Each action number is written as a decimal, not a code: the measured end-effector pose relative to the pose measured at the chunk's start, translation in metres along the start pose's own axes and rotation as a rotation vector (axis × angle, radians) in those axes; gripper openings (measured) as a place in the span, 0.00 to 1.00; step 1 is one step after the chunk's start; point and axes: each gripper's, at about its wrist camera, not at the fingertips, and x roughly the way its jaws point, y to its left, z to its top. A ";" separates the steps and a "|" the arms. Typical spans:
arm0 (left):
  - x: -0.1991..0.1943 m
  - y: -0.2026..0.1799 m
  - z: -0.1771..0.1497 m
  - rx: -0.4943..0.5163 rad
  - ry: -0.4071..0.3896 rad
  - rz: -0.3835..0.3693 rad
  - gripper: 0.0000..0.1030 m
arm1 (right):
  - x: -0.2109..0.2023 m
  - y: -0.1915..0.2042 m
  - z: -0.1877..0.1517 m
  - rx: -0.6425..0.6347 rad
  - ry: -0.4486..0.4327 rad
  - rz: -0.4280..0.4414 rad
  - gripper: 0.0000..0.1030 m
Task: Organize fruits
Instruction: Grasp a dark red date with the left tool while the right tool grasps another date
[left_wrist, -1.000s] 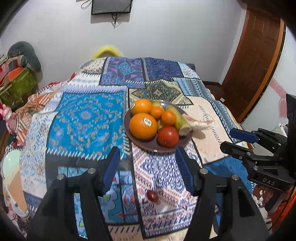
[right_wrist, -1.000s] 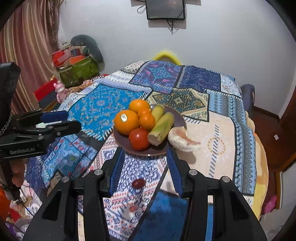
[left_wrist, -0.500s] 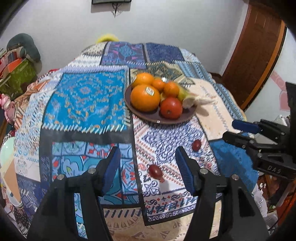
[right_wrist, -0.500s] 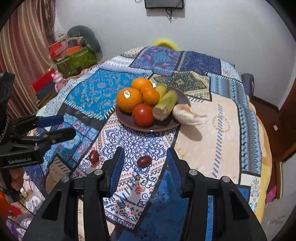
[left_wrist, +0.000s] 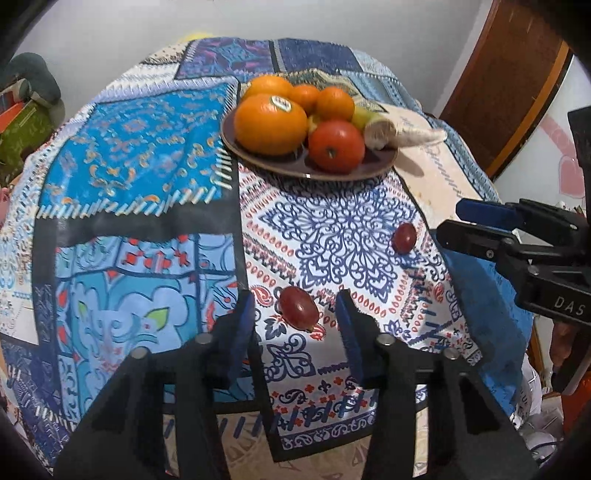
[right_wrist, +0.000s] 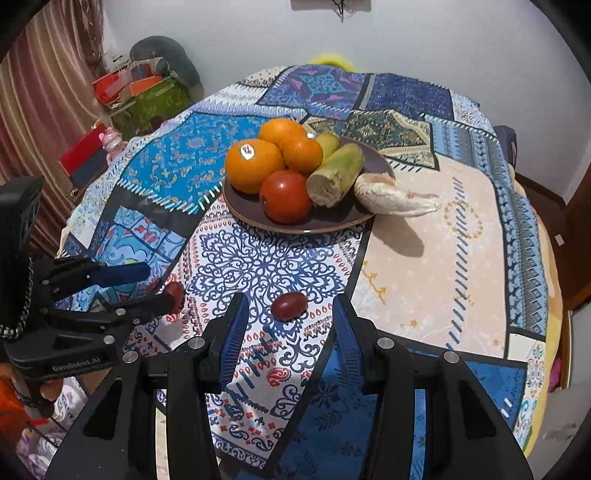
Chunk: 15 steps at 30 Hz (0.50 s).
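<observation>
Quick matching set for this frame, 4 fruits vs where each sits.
Things:
1. stickered orange
2. tomato
3. left grape
4. right grape

Places:
A. on the cloth, between the right gripper's fingers
B. plate, front middle
C. plate, left side
D. on the cloth, between the left gripper's closing fingers

Pairs: 1-C, 2-B, 3-D, 4-A

Bright even indoor light, soft shadows, strong fisheye bending, dark vignetted corners, slight motion blur

Both views are taken from the wrists, angled steeply down, close over the tablecloth. The plate of fruit ahead and two grapes are shared by both views.
</observation>
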 end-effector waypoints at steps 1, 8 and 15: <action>0.004 0.001 -0.001 -0.004 0.006 -0.004 0.37 | 0.002 0.000 0.000 0.000 0.003 0.002 0.43; 0.009 0.005 -0.003 -0.021 0.008 -0.037 0.23 | 0.021 0.000 -0.002 0.000 0.036 0.022 0.43; 0.008 0.007 -0.001 -0.016 -0.004 -0.035 0.22 | 0.039 -0.001 -0.005 0.006 0.071 0.046 0.42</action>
